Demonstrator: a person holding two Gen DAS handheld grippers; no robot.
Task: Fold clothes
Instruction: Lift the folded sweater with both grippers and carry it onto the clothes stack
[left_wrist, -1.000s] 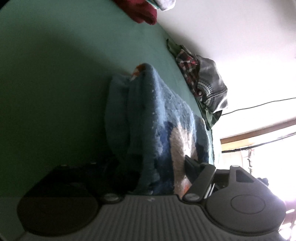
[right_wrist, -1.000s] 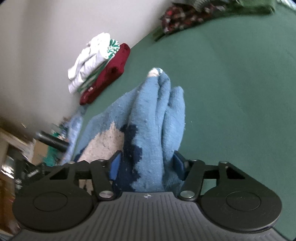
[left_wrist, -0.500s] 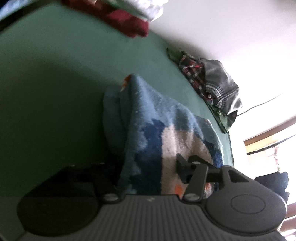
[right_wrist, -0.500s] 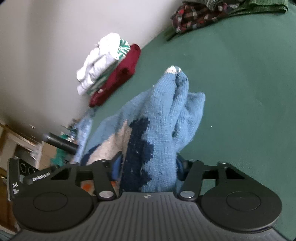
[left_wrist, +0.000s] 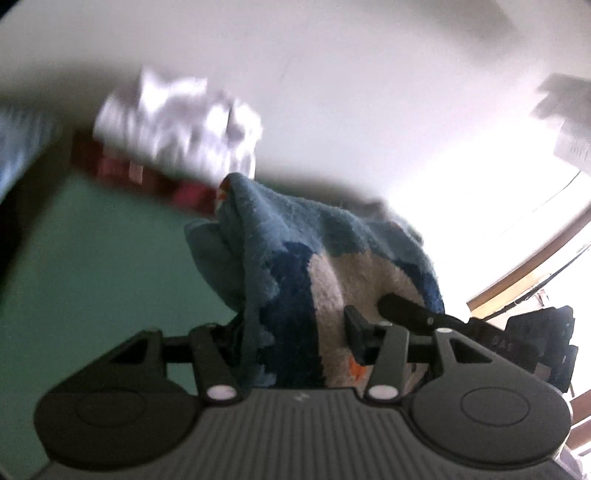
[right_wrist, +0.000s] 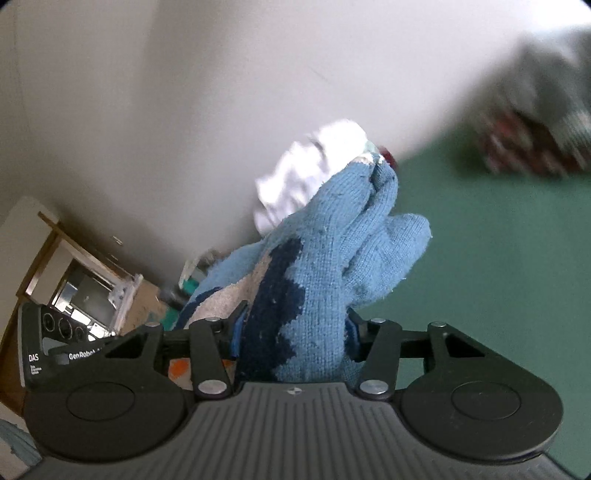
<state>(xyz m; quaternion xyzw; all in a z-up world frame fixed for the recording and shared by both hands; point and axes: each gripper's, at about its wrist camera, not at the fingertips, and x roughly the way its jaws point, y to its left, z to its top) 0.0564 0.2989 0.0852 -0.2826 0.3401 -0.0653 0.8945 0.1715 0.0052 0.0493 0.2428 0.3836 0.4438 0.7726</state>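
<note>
Both claws pinch the blue knitted sweater with its navy and cream pattern: the left claw and the right claw each clamp a bunched edge, the sweater hanging ahead of them above the green surface. I judge folding barely begun; nothing looks laid flat. Beyond the right claw lies a blurred heap of plaid clothes; past the left claw's tips, white garments on red.

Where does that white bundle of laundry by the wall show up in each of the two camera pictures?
Left wrist view: white bundle, upper left, blurred, atop a dark red garment.
Right wrist view: white bundle, centre, partly hidden behind the blue sweater.
Shared landmark: the blue sweater, its peak near the bundle in both.
</note>
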